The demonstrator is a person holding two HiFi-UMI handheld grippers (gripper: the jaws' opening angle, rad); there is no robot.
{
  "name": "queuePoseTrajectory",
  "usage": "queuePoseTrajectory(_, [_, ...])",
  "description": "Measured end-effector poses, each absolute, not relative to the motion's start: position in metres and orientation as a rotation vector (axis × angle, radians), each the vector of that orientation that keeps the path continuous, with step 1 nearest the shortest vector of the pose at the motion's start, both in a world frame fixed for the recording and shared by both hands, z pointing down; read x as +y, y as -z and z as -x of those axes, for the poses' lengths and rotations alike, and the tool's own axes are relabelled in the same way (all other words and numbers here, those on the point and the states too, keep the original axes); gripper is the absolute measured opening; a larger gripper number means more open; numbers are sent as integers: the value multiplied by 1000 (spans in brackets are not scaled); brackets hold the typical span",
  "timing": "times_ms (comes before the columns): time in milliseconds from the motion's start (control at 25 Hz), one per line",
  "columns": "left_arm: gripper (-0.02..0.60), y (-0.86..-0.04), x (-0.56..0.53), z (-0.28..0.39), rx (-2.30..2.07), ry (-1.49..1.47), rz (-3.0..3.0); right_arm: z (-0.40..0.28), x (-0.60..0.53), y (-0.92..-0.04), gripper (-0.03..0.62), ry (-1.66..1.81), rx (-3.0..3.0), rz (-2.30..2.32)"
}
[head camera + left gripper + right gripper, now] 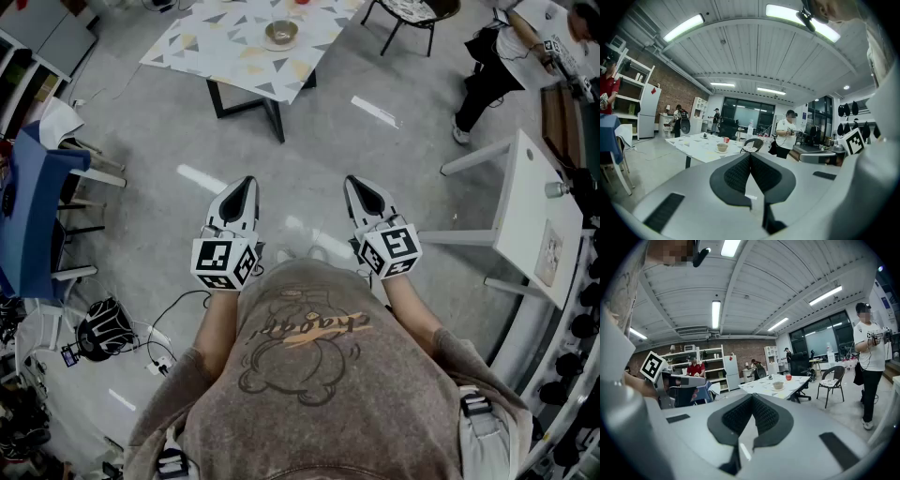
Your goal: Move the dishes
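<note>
A bowl on a saucer (280, 35) stands on the white patterned table (225, 47) far ahead of me. The same bowl (722, 147) shows small in the left gripper view, and the bowl (777, 386) shows in the right gripper view beside a red cup (788, 377). My left gripper (248, 182) and right gripper (351, 181) are held side by side at chest height over the floor, well short of the table. Both are shut, pads together, with nothing between them: left gripper (750, 155), right gripper (752, 395).
A dark chair (410, 17) stands right of the table. A white desk (539, 220) lies at my right, a blue-draped chair (42, 202) at my left, cables and a helmet (100, 330) on the floor. A person in a white shirt (511, 42) stands at the far right.
</note>
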State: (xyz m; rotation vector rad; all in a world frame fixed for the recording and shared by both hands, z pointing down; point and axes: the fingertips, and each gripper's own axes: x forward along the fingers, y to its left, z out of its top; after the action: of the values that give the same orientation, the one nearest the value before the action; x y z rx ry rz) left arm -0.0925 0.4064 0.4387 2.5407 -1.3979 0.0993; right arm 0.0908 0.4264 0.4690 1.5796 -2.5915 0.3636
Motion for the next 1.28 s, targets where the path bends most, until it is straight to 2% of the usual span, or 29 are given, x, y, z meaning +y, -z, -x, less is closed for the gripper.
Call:
queuePoseTrajectory(720, [17,-446,344,125,-1346,-71,-2603,-71,380,-485,0,-379,-2554,-1751])
queuePoseTrajectory(1280, [17,-444,235,103,-1305,-14,-2637,-71,271,-497,0,-387,-2558,-1680])
